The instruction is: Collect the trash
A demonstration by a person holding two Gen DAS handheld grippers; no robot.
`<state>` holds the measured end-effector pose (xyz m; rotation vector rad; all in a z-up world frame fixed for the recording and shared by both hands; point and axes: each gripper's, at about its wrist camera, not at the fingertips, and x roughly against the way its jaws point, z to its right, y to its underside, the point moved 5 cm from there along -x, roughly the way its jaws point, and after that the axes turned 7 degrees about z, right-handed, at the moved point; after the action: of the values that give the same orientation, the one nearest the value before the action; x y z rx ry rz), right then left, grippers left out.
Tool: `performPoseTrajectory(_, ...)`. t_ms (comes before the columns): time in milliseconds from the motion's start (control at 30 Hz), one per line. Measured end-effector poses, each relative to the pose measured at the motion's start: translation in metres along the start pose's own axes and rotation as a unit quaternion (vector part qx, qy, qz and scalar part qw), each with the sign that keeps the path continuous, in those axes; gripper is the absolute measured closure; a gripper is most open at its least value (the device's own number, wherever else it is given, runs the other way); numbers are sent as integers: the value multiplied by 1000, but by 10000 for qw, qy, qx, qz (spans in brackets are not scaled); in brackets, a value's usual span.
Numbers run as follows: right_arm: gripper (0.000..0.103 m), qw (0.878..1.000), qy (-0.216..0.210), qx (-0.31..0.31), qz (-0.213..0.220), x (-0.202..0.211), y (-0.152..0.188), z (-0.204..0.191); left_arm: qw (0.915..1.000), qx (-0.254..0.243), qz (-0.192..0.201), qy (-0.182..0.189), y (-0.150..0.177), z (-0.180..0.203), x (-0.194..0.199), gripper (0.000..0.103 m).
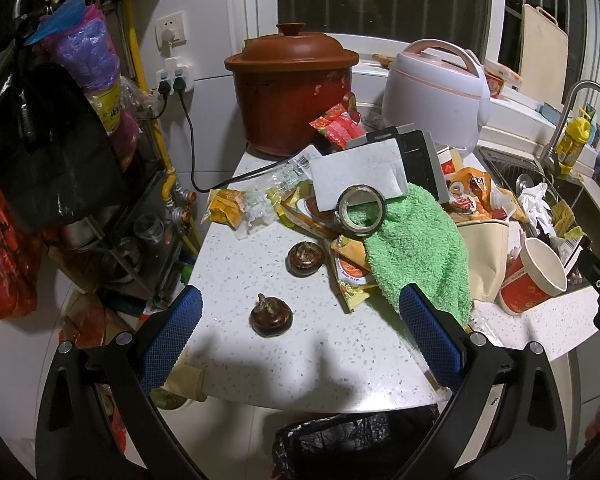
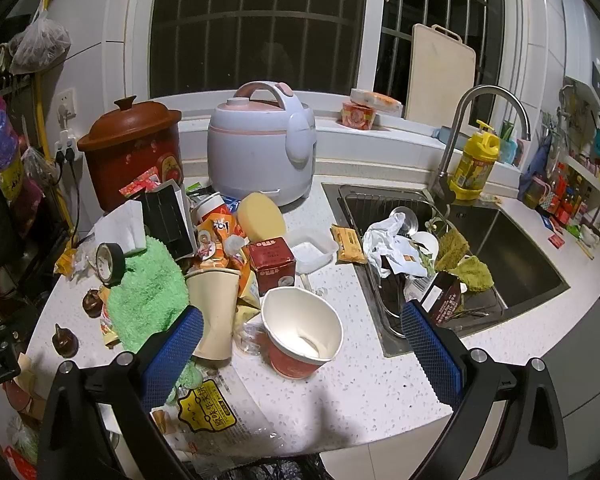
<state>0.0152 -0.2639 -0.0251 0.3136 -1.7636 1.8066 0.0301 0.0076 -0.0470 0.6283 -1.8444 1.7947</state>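
A cluttered white speckled counter (image 1: pixel 300 352) holds trash. Two brown water chestnuts (image 1: pixel 271 316) (image 1: pixel 305 258) lie in front of my open, empty left gripper (image 1: pixel 300 334). Behind them lie snack wrappers (image 1: pixel 236 206), a tape roll (image 1: pixel 361 210) and a green cloth (image 1: pixel 416 248). My right gripper (image 2: pixel 302 346) is open and empty, just above a red paper noodle cup (image 2: pixel 300 332) lying tilted. A beige paper cup (image 2: pixel 214 312) lies beside its left finger. A clear printed wrapper (image 2: pixel 212 412) hangs at the counter's front edge. A black-lined bin (image 1: pixel 340 448) sits below the edge.
A brown clay pot (image 1: pixel 292 84) and a white rice cooker (image 2: pixel 260 144) stand at the back. The sink (image 2: pixel 500 248) on the right holds crumpled paper (image 2: pixel 384 240), rags and a box. A rack with hanging bags (image 1: pixel 60 120) stands left of the counter.
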Motion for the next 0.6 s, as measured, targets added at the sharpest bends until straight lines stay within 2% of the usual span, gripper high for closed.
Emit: performPoseTrajectory(600, 5, 10000, -2, -20, -15, -2, 3, 3, 10000, -25, -49, -13, 0, 1, -3, 7)
